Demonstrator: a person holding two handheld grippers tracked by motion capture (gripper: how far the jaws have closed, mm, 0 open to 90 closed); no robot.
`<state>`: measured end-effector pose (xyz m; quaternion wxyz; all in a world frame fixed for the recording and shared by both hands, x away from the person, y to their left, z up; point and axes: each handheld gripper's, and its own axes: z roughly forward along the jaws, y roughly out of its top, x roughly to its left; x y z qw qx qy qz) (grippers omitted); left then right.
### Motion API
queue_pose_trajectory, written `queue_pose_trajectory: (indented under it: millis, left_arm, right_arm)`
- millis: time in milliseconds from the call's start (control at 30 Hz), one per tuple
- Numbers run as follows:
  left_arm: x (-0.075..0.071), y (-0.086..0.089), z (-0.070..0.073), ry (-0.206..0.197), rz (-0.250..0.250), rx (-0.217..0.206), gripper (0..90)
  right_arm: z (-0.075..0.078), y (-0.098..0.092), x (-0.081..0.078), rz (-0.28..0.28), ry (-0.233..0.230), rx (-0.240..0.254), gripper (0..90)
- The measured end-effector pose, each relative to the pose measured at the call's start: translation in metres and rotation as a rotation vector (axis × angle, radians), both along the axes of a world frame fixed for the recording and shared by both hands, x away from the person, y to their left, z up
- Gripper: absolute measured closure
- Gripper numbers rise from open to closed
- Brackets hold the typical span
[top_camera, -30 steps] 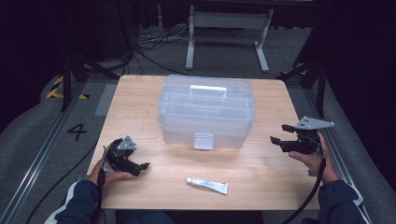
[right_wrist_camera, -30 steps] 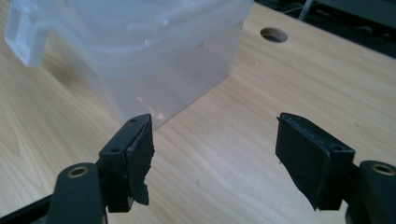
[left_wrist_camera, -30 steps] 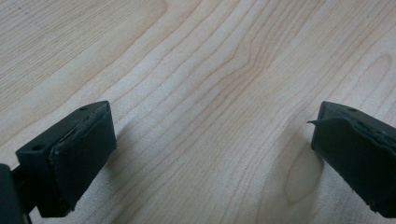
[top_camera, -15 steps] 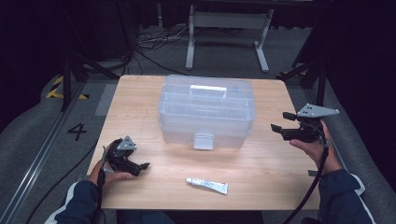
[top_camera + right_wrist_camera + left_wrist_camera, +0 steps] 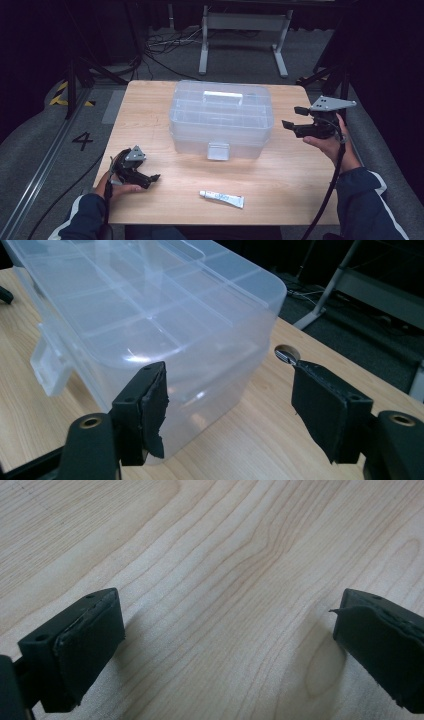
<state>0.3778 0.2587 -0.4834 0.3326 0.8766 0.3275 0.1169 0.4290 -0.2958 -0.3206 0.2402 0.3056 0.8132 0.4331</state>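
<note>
a: what's on the bench?

b: clear plastic box, lid shut, mid-bench toward the far edge. front latch faces the person, flat handle on the lid. small tube lies near the front edge, well apart from the box.

a: hand-held grippers?

b: right hand-held gripper is up off the bench, just beside the box's right end, jaws wide, nothing between them. left hand-held gripper sits low at front left, jaws also wide, empty, bare wood under it.

a: how'd the box handle?

b: prob. light, looks empty. thin walls, likely to flex w/ a squeeze; smooth, so slippery. too wide for one jaw span. best bets, imo: the lid handle to lift, or the latch tab to open it.
</note>
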Motion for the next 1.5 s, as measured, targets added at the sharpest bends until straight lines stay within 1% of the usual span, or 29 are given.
queue_pose_trajectory:
  millis: [67, 100, 133, 200, 233, 267, 333, 367, 433, 500, 567, 700, 767, 800, 833, 1000, 1033, 1067, 1233, 1300, 1500]
  left_arm:
    - [0.0, 0.0, 0.0, 0.0, 0.0, 0.001, 0.2]
    - [0.0, 0.0, 0.0, -0.001, 0.0, 0.0, 0.2]
    - [0.0, 0.0, 0.0, -0.001, -0.001, 0.001, 0.2]
    - [0.0, 0.0, 0.0, -0.001, 0.0, 0.0, 0.2]
    - [0.0, 0.0, 0.0, -0.001, 0.0, 0.0, 0.2]
    - [0.0, 0.0, 0.0, -0.001, 0.0, 0.0, 0.2]
    - [0.0, 0.0, 0.0, -0.001, 0.0, 0.0, 0.2]
    - [0.0, 0.0, 0.0, -0.001, 0.001, 0.001, 0.2]
    - [0.0, 0.0, 0.0, -0.001, 0.002, 0.001, 0.2]
    - [0.0, 0.0, 0.0, -0.001, 0.002, 0.0, 0.2]
    - [0.0, 0.0, 0.0, -0.002, 0.003, 0.001, 0.3]
    - [-0.001, 0.0, 0.0, -0.004, 0.006, 0.002, 0.3]
    - [-0.001, 0.0, 0.0, -0.003, 0.008, 0.001, 0.4]
    - [-0.001, 0.0, 0.0, -0.003, 0.008, 0.001, 0.4]
    - [-0.001, 0.0, 0.0, -0.003, 0.008, 0.001, 0.4]
    - [-0.001, 0.0, 0.0, -0.004, 0.008, 0.001, 0.4]
    - [-0.001, 0.0, 0.0, -0.004, 0.009, 0.001, 0.4]
    - [-0.001, 0.0, 0.0, -0.003, 0.008, 0.001, 0.4]
    - [-0.001, 0.0, 0.0, -0.003, 0.008, 0.001, 0.4]
    - [-0.001, 0.0, 0.0, -0.003, 0.008, 0.001, 0.4]
    - [-0.001, 0.0, 0.0, -0.003, 0.008, 0.001, 0.4]
  right_arm:
    - [0.003, 0.006, 0.003, 0.015, -0.002, 0.001, 32.1]
    - [0.005, 0.01, 0.004, 0.019, -0.005, -0.008, 32.1]
    - [0.007, 0.016, 0.006, 0.034, -0.004, -0.002, 32.4]
    - [0.009, 0.02, 0.008, 0.042, -0.005, -0.003, 32.4]
    - [0.01, 0.023, 0.009, 0.042, -0.01, -0.014, 32.5]
    - [0.013, 0.029, 0.013, 0.059, -0.006, 0.001, 33.1]
    - [0.014, 0.033, 0.014, 0.068, -0.007, 0.0, 33.1]
    - [0.015, 0.037, 0.016, 0.068, -0.01, -0.013, 33.2]
    - [0.017, 0.046, 0.02, 0.083, -0.004, -0.013, 33.6]
    - [0.018, 0.049, 0.022, 0.093, -0.005, -0.016, 33.7]
    - [0.018, 0.062, 0.03, 0.11, 0.002, -0.028, 34.1]
    - [0.017, 0.072, 0.037, 0.126, 0.018, -0.029, 34.6]
    - [0.016, 0.081, 0.041, 0.137, 0.024, -0.045, 35.6]
    - [0.016, 0.081, 0.041, 0.137, 0.024, -0.045, 35.6]
    - [0.016, 0.087, 0.043, 0.147, 0.025, -0.055, 36.0]
    - [0.017, 0.097, 0.048, 0.16, 0.029, -0.065, 37.0]
    - [0.017, 0.098, 0.049, 0.163, 0.029, -0.067, 38.3]
    - [0.017, 0.1, 0.05, 0.166, 0.028, -0.078, 38.9]
    - [0.019, 0.109, 0.054, 0.178, 0.03, -0.096, 40.4]
    - [0.02, 0.113, 0.056, 0.187, 0.031, -0.097, 41.6]
    - [0.022, 0.125, 0.061, 0.196, 0.035, -0.12, 46.3]
